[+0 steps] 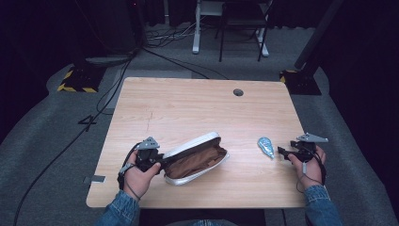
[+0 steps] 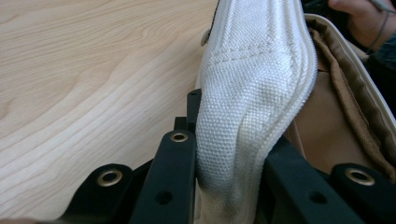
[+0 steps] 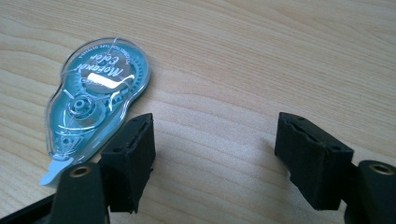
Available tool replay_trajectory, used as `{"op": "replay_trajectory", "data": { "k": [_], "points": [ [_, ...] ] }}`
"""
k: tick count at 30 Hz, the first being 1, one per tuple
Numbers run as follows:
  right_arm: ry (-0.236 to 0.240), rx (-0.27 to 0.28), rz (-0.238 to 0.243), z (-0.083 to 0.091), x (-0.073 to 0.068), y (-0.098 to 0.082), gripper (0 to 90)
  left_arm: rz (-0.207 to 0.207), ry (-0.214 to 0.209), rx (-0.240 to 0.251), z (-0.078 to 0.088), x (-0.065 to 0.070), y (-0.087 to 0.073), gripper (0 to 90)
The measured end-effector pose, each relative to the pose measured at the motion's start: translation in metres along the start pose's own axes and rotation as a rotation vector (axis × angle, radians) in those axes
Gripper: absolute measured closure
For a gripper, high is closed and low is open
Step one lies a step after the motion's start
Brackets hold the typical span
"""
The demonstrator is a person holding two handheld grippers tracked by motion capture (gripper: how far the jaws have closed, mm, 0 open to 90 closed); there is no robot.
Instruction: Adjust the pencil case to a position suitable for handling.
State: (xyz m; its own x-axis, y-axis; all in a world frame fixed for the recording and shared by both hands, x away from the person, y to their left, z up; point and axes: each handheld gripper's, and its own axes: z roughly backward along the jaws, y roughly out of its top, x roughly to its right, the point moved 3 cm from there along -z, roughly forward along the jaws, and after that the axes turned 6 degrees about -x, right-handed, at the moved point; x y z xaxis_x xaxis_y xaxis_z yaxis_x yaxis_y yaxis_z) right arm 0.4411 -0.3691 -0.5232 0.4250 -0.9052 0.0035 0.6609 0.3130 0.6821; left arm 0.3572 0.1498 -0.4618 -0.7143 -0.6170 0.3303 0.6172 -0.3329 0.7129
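Readable print on the correction tape dispenser: "MoFendr Color" across the clear blue shell, smaller line above it too fine to read. No lettering visible on the pouch.

Right gripper spread wide, nothing between the jaws, bare wood in the gap. Dispenser flat on the table, just off the left jaw in the right gripper view, white tip pointing toward the camera. High view puts it near the right edge, between pouch and right gripper, jaws aimed at it.

Left gripper clamped on the pouch's white woven rim at its near-left end; left gripper view shows the fabric pinched and bowed between the jaws, ribbed edge and stitching clear. Same view gives the tan lining close up and the other hand at top right. High view adds the overall lie: pouch unzipped, mouth gaping, tan inside, set diagonally in the near half of the table.

Far half of the table bare apart from a round cable hole near the back edge. Open wood between pouch and dispenser. Left hand close to the near-left corner, right hand at the right edge.
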Motion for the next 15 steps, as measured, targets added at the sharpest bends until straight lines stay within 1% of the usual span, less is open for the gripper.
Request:
{"op": "replay_trajectory", "data": {
  "k": [1, 2, 5, 6, 9, 10, 11, 12, 13, 14, 15],
  "points": [
    [0.003, -0.003, 0.002, 0.001, 0.0, 0.0, 29.3, -0.01, -0.02, 0.001, -0.001, 0.005, 0.002, 83.0],
    [0.003, -0.003, 0.002, 0.001, 0.0, 0.0, 29.3, -0.01, -0.02, 0.001, -0.001, 0.005, 0.002, 83.0],
    [0.003, -0.002, 0.001, 0.001, -0.002, -0.001, 29.2, -0.028, -0.059, -0.009, -0.006, 0.014, 0.005, 83.0],
    [0.004, -0.003, 0.003, 0.002, -0.002, -0.002, 29.3, -0.028, -0.069, -0.01, -0.007, 0.017, 0.006, 83.0],
    [0.005, -0.002, 0.005, 0.002, -0.003, -0.002, 29.3, -0.054, -0.101, -0.02, -0.012, 0.026, 0.009, 83.0],
    [0.005, -0.002, 0.005, 0.002, -0.003, -0.002, 29.3, -0.054, -0.101, -0.02, -0.012, 0.026, 0.009, 83.0],
    [0.006, -0.001, 0.008, 0.003, -0.003, -0.003, 29.3, -0.068, -0.11, -0.025, -0.014, 0.031, 0.01, 83.0],
    [0.006, -0.002, 0.007, 0.003, -0.003, -0.003, 29.3, -0.068, -0.11, -0.025, -0.014, 0.031, 0.01, 83.0],
    [0.007, -0.002, 0.007, 0.003, -0.004, -0.003, 29.3, -0.079, -0.121, -0.029, -0.016, 0.036, 0.011, 82.9],
    [0.007, -0.002, 0.007, 0.003, -0.004, -0.003, 29.3, -0.079, -0.121, -0.029, -0.016, 0.036, 0.011, 82.9],
    [0.007, -0.001, 0.007, 0.003, -0.004, -0.003, 29.3, -0.087, -0.13, -0.031, -0.017, 0.038, 0.011, 82.9]
  ]
}}
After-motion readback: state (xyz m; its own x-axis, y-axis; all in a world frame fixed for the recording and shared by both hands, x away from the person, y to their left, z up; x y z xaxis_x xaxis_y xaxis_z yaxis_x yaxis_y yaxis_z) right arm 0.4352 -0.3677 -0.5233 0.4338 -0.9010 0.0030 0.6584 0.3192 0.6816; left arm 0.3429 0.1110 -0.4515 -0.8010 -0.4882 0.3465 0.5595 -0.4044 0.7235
